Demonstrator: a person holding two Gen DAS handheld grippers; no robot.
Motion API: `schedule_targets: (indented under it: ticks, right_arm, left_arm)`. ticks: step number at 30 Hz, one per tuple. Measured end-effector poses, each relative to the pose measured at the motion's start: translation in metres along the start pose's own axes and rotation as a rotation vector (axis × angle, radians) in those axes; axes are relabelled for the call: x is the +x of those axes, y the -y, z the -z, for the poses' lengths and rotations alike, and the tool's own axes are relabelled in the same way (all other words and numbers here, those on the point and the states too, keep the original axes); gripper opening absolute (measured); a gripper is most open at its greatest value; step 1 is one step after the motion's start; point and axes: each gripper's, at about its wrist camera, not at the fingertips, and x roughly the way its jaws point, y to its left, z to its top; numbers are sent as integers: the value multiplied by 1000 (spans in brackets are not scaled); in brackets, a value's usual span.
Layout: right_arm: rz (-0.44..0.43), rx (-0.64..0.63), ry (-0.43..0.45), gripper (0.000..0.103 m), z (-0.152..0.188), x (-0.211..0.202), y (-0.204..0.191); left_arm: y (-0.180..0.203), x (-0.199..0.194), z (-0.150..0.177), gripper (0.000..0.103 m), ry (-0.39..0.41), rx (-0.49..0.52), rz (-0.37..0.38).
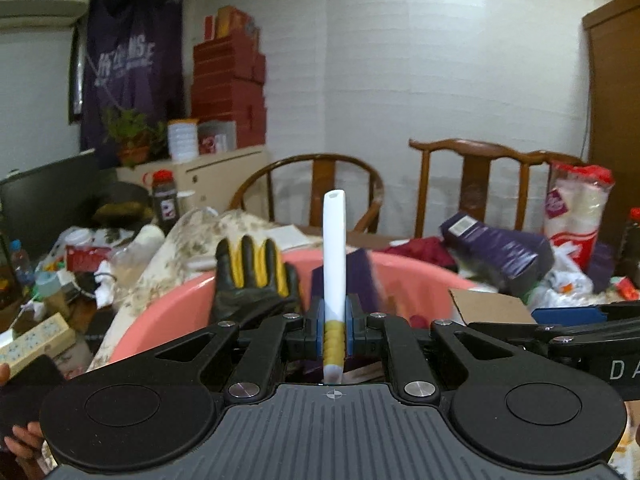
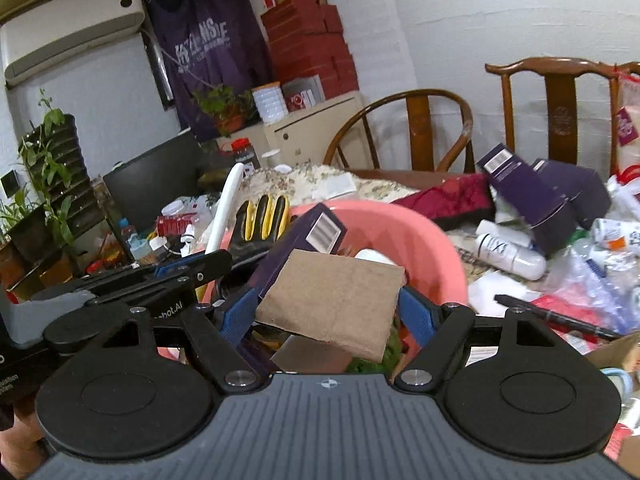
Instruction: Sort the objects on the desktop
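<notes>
My left gripper (image 1: 335, 320) is shut on a white stick-like tool with a yellow ribbed grip (image 1: 334, 264), held upright over the pink basin (image 1: 160, 312). My right gripper (image 2: 328, 308) is shut on a brown cardboard piece (image 2: 332, 300) and holds it over the same pink basin (image 2: 432, 240). A black and yellow glove (image 1: 252, 276) hangs on the basin's far left rim; it also shows in the right wrist view (image 2: 262, 220). A purple box (image 2: 308, 236) leans inside the basin. The white tool (image 2: 224, 216) and left gripper show at the left of the right wrist view.
The table is crowded: purple boxes (image 2: 536, 196), a white bottle (image 2: 512, 254), a black pen (image 2: 552, 316), plastic bags, a dark red cloth (image 2: 448, 200), a floral cloth (image 1: 180, 248). Two wooden chairs (image 1: 476, 184) stand behind. A monitor (image 2: 152, 184) and plants are at the left.
</notes>
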Motion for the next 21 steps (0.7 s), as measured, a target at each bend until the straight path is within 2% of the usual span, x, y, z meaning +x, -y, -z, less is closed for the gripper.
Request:
schedule_targets:
  ticks: [8,13,18,19,20,21]
  right_arm:
    - [32,-48,-18,81,4,29,-8]
    - [46,-78,-10,81,2,39,-10]
    - [63,-85,-45,80,7,52,-8]
    - [67,-86,-47,80,8,53,-8]
    - [66,-83,-45,80,9,53,-7]
    - [61,-79,-40,81,9,52,-7]
  left_arm:
    - [-7,20,10,6,-25,28,-60]
    - [-9,25,10,6,-27,24,-70]
    - [-6,27,11,6,-30,45,-87]
    - [-6,26,11,7,-30,50,-89]
    - [-5,26,11,17,-30,54,-88]
    - [-4,26,11,22,-30,56,-90]
